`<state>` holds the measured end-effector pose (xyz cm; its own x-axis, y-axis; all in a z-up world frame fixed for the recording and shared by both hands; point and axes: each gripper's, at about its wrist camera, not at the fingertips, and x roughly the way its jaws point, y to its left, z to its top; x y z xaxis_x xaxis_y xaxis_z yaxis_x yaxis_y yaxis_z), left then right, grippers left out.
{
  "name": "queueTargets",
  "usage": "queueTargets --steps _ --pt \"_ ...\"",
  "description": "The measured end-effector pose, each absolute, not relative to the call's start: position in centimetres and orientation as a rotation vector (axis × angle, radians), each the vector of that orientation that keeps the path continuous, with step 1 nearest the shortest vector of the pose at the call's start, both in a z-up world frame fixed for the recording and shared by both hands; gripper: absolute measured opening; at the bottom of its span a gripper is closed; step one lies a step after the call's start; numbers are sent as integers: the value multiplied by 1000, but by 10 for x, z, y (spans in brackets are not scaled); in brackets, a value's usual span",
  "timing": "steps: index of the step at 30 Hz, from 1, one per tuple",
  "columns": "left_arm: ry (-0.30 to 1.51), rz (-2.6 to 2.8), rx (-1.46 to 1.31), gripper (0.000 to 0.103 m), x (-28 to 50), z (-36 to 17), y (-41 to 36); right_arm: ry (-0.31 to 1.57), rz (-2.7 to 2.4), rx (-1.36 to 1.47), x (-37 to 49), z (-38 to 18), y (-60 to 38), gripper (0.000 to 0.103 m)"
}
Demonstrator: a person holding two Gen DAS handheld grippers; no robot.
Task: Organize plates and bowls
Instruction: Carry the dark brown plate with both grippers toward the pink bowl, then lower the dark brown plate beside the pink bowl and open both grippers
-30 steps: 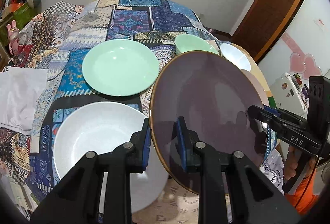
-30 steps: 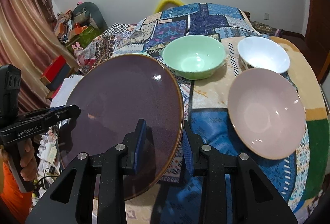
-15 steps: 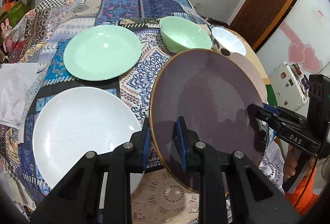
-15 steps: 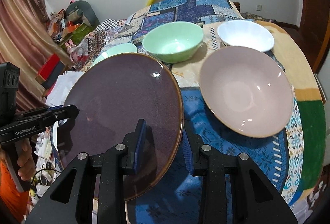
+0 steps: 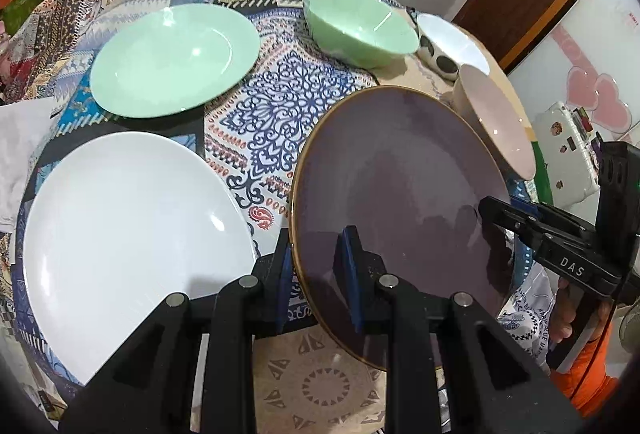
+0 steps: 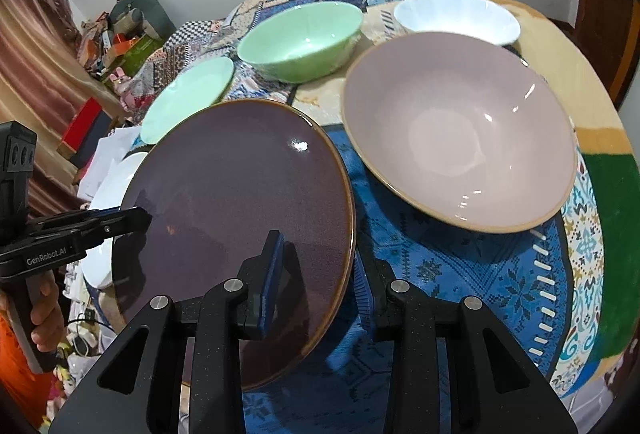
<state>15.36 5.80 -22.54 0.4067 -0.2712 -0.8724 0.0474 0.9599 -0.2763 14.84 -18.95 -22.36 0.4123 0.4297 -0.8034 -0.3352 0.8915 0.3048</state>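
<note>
Above the patterned counter point(image 5: 276, 106), a purple plate point(image 5: 400, 202) is held tilted, its opposite rims clamped in the jaws of the left gripper point(image 5: 316, 266) and right gripper point(image 6: 316, 270); below lie a white plate point(image 5: 128, 246), green plate point(image 5: 172, 58), green bowl point(image 6: 300, 38), pink bowl point(image 6: 460, 130) and white bowl point(image 6: 456, 18)

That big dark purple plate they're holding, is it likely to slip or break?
The purple plate looks glazed and glossy, so probably slippery. It looks like ceramic, likely stiff, fairly heavy and breakable. Each hand-held gripper pinches only its rim, left and right, so it could tilt.
</note>
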Motion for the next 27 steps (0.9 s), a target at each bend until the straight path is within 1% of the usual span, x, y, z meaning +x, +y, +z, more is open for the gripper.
queueTargets --steps 13,17,22,25,27 --pt "1189 -197 -229 24 167 -249 54 1062 470 98 155 -233 -195 30" --pt "1180 -183 -208 24 167 -249 53 1050 455 31 150 -229 -190 31" --pt "1139 -164 -168 25 161 -237 51 1042 446 13 145 -224 -195 31" --pt "1124 -160 -171 28 159 -230 53 1038 437 23 143 -218 -200 31" --pt "1110 -149 -164 33 155 -225 53 1024 432 26 140 -211 -202 31"
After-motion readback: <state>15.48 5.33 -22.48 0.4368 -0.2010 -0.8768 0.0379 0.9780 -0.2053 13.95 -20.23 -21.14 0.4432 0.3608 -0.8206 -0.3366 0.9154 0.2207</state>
